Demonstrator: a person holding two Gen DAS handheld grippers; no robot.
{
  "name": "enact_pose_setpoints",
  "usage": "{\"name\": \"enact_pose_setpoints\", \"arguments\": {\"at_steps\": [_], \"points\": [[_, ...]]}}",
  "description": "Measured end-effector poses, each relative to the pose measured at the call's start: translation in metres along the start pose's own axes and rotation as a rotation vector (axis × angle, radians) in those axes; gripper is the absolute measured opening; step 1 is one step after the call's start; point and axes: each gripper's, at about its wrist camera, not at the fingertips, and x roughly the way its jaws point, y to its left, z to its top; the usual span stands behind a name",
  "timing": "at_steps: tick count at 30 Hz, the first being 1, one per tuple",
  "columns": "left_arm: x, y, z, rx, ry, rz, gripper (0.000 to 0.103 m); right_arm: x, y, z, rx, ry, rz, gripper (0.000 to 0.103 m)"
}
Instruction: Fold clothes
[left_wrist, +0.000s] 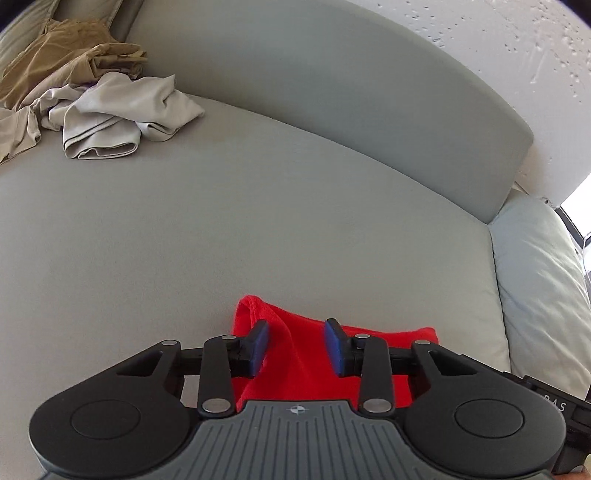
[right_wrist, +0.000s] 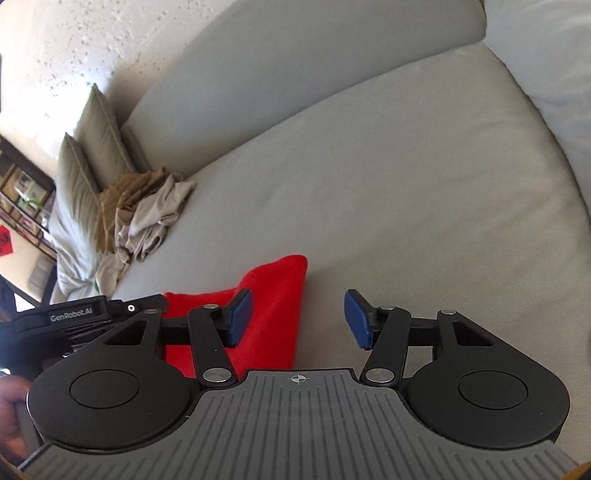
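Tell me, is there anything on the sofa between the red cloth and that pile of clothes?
Nothing. In both views the stretch of sofa seat between the red cloth and the clothes pile is bare grey cushion.

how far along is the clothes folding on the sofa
Done: the red garment looks folded compact on the sofa. In hand: nothing; the left tool and right tool are both open above it. Left: the tan and beige clothes piled crumpled at the far end.
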Motion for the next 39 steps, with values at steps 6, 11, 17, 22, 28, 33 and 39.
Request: {"name": "enact_pose_setpoints", "arguments": {"at_steps": [6,11,17,22,28,33,39], "points": [[0.003,0.015,-0.003,-0.035,-0.056,-0.066,0.0,0.034,-0.021,0.013,0.219,0.05,0.081,0.05],[-0.002,0.024,-0.008,-0.024,-0.16,0.027,0.0,0.054,-0.005,0.014,0.116,0.029,0.028,0.008],[-0.015,0.041,-0.014,-0.173,-0.11,-0.103,0.0,0.048,-0.011,0.014,0.111,0.022,-0.023,0.013],[-0.025,0.023,-0.014,-0.165,-0.047,-0.131,0.025,0.047,-0.013,0.017,0.104,0.061,-0.019,0.014],[-0.009,0.022,-0.012,-0.189,0.025,-0.047,0.021,0.049,-0.015,0.016,0.133,0.068,-0.019,0.013],[-0.008,0.022,-0.013,-0.183,0.048,-0.026,0.031,0.05,-0.017,0.016,0.132,0.08,-0.005,0.012],[0.004,0.023,-0.012,-0.173,0.073,-0.02,0.02,0.051,-0.017,0.014,0.122,0.076,-0.005,0.012]]}}
